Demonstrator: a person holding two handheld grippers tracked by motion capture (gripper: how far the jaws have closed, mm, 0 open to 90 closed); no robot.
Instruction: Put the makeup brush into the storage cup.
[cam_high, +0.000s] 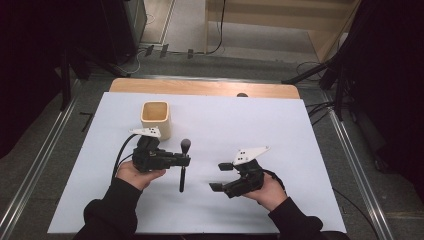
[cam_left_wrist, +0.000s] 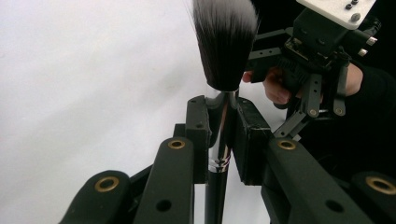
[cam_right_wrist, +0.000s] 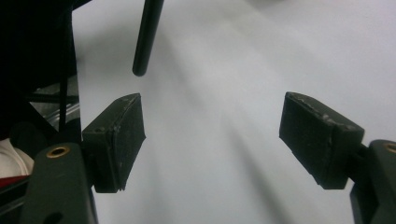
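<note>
Left hand-held gripper (cam_left_wrist: 219, 135) clamps unlabelled brush (cam_left_wrist: 224, 46).

Left gripper (cam_high: 186, 159) clamped, right gripper (cam_high: 220, 176) agape

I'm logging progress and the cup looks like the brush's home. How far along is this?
Done: the left gripper has the makeup brush clamped at its metal neck, bristles pointing away from the person. In hand: the brush is carried beside the wooden cup, not over it. The right gripper is open, holding nothing. Left, if the cup is the goal: move over its opening and release.
</note>
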